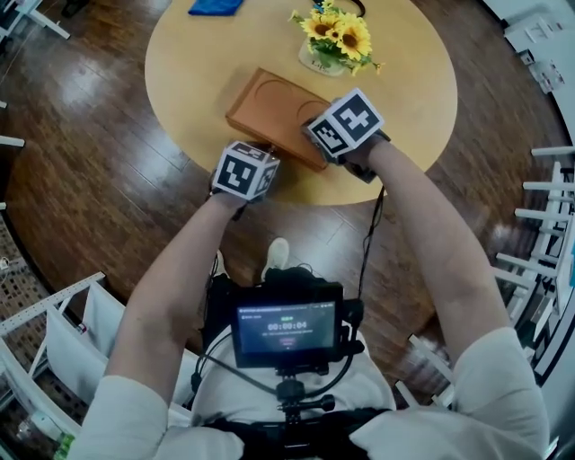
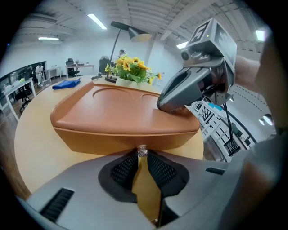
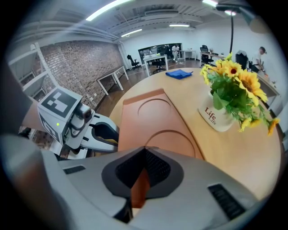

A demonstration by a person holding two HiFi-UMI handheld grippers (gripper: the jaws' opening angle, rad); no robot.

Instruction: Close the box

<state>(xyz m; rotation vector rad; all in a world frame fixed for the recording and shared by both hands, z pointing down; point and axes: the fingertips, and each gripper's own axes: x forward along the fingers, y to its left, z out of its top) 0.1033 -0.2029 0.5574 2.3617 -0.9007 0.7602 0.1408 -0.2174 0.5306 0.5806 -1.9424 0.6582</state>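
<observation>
Since the box (image 1: 269,112) lies lid-down near the counter's (image 1: 198,63) 6 o'clock edge, press the lid flat with the right gripper (image 3: 145,150), jaws together. The left gripper (image 2: 142,158), jaws together too, tips at the front clasp (image 2: 142,150), should seat it squarely.

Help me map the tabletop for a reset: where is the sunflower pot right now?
In the head view the sunflower pot stands on the round table just beyond the box, toward the right; the blue cloth lies farther left.
</observation>
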